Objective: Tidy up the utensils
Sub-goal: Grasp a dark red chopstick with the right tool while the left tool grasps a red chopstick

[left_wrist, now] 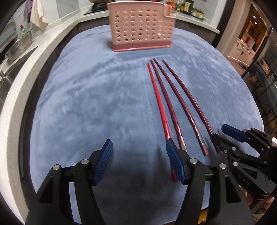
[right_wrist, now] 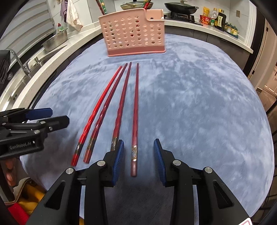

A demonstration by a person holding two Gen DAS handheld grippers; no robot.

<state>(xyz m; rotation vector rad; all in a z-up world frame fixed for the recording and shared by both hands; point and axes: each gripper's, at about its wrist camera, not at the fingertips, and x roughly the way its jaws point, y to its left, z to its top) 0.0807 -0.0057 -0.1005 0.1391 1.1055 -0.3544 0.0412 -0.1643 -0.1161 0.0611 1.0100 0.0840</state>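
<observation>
Several red chopsticks lie side by side on the blue cloth (left_wrist: 86, 95), tips toward a pink perforated utensil holder (left_wrist: 141, 26) standing upright at the far end. My left gripper (left_wrist: 138, 143) is open just over the cloth with nothing between its pads; the bright red chopstick (left_wrist: 158, 100) runs under its right finger. My right gripper (right_wrist: 138, 142) is open, straddling the handle end of the rightmost dark red chopstick (right_wrist: 135, 112), pads clear of it on both sides. The holder (right_wrist: 133, 32) has red utensils sticking out of its top. Each gripper shows at the other view's edge: right gripper (left_wrist: 218, 132), left gripper (right_wrist: 59, 115).
A white counter curves around the cloth, with a sink and faucet (right_wrist: 17, 58) and a metal basin (right_wrist: 55, 39) at left. A wok on a stove (right_wrist: 181, 7) and bottles (right_wrist: 218, 19) stand behind. A person's fingers (right_wrist: 9, 171) show at lower left.
</observation>
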